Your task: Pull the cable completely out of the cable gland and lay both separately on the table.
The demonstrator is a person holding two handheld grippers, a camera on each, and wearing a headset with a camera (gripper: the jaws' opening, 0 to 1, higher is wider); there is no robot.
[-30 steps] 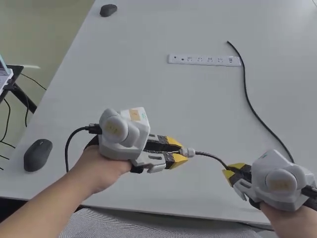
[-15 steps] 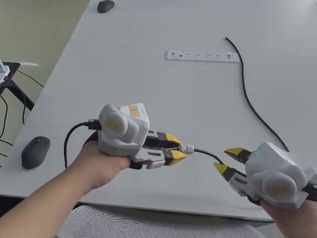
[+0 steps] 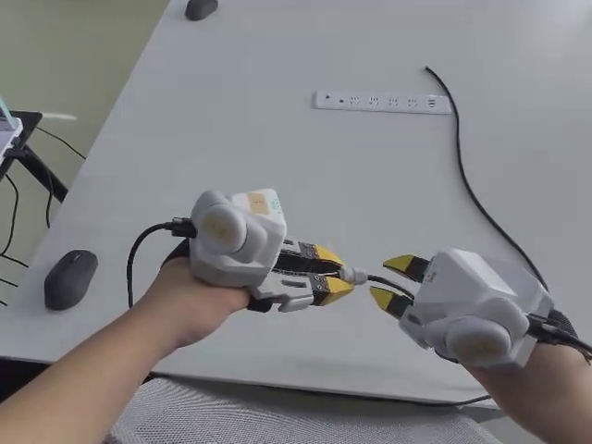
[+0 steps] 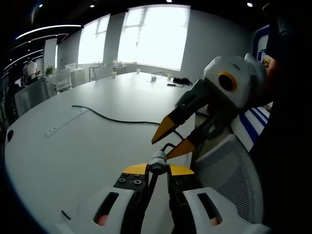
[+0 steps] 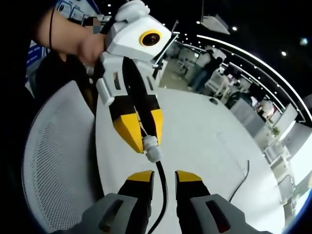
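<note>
A wide white bench (image 3: pixel 277 139) in a bright office is seen, with a power strip (image 3: pixel 382 102) far back and a computer mouse (image 3: pixel 70 277) near the left edge. Above the bench's near edge, the cable gland (image 3: pixel 351 275) is pinched at the tips of the left gripper (image 3: pixel 331 275). The black cable (image 3: pixel 375 277) runs out of it toward the right gripper (image 3: pixel 388 280). The right gripper's 2 jaws are spread, 1 on each side of the cable just beside the gland, and nothing is clamped yet. For a clean pull, the cable should be gripped close to the gland and the gland held steady. The pull should be kept in line with the gland's axis, so that the cable is not kinked.
</note>
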